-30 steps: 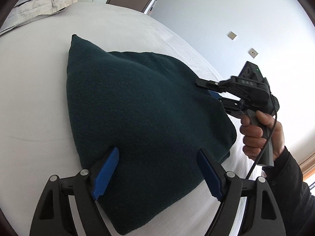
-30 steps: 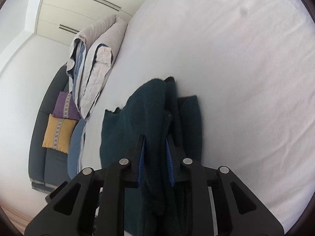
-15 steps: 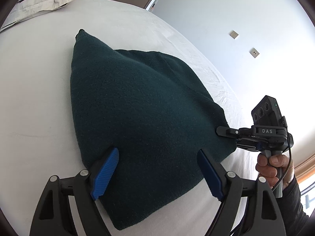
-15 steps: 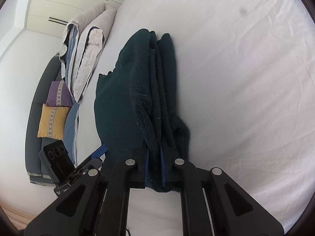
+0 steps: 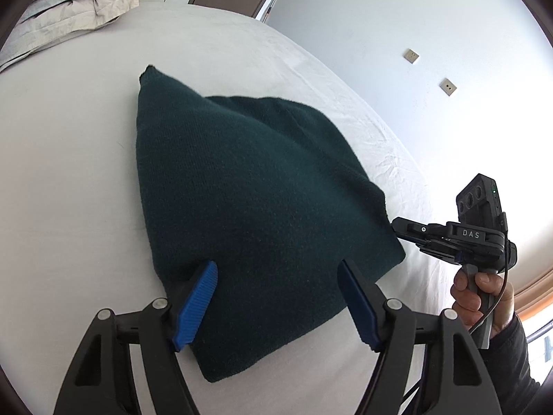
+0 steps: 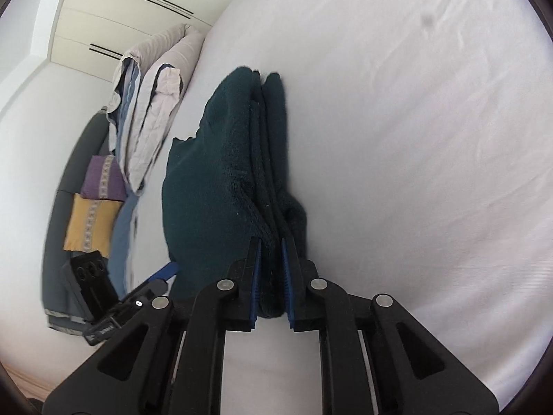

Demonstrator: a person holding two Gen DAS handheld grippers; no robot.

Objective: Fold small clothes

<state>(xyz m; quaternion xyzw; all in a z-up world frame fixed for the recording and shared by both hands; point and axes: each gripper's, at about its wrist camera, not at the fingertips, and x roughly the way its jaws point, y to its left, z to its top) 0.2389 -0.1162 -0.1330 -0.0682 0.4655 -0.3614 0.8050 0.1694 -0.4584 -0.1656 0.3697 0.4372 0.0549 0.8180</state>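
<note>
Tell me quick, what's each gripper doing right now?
Left gripper: open, holding nothing, over the dark green garment.
Right gripper: shut on the garment's edge.

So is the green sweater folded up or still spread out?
Folded. The green sweater shows several stacked layers at the edge between the right gripper fingers.

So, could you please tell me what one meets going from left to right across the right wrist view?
Yellow cushion → folded bedding → dark green garment → white bedsheet.
</note>
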